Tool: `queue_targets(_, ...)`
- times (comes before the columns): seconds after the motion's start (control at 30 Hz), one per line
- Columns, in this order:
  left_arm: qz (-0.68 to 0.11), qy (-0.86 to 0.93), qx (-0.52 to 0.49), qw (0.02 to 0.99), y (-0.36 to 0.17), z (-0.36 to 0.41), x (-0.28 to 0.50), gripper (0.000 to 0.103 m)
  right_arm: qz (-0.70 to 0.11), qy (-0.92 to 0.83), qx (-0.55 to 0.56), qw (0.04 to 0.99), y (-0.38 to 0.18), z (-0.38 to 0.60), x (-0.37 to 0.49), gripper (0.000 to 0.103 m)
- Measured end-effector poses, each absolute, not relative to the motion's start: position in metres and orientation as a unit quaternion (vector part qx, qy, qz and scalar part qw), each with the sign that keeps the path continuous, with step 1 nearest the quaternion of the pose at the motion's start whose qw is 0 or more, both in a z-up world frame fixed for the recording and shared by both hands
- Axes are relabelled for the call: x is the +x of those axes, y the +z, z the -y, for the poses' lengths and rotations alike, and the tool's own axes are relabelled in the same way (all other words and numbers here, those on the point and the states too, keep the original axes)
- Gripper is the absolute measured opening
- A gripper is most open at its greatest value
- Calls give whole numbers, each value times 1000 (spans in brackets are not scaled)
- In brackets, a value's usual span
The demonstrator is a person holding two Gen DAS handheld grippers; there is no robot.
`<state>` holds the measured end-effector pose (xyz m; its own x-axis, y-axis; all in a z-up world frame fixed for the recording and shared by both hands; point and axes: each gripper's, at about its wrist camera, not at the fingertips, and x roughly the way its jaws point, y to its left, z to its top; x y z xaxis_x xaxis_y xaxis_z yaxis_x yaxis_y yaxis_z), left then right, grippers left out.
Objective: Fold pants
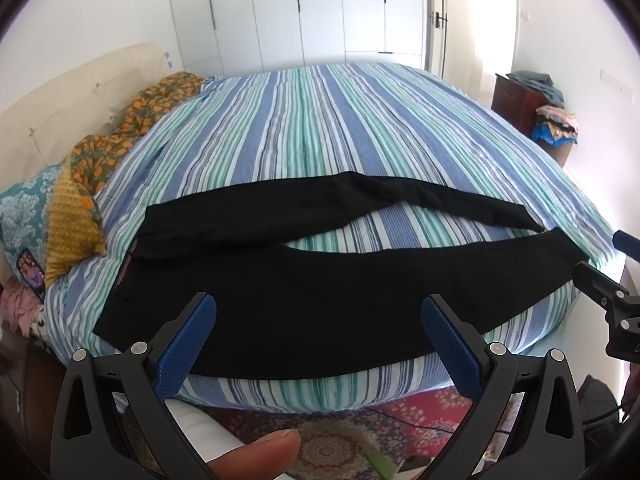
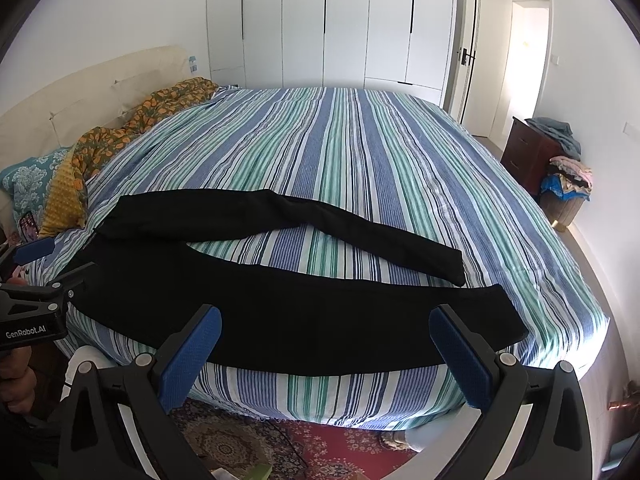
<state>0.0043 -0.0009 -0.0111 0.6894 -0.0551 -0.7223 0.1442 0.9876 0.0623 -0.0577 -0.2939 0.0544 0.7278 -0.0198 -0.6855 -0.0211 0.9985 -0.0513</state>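
Observation:
Black pants (image 1: 304, 304) lie flat along the near edge of a striped bed (image 1: 304, 128), waistband at the left, the two legs spread apart toward the right. They also show in the right wrist view (image 2: 304, 320). My left gripper (image 1: 318, 320) is open and empty, held off the bed's near edge in front of the near leg. My right gripper (image 2: 325, 332) is open and empty, in front of the near leg further right. The right gripper shows at the right edge of the left view (image 1: 612, 268); the left gripper shows at the left edge of the right view (image 2: 44, 268).
Pillows and an orange floral quilt (image 1: 120, 136) lie at the bed's left end by the headboard. A patterned red rug (image 2: 320, 448) covers the floor below. A dark dresser (image 2: 528, 156) and a basket of clothes (image 2: 566, 196) stand at the right. White wardrobes (image 2: 328, 24) line the far wall.

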Motion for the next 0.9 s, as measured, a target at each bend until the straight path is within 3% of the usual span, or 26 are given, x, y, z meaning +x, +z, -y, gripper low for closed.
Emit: queue_targets(0.9, -413, -56, 42, 908, -18, -4, 11, 102, -399, -66, -73, 912, 40, 299, -52, 103)
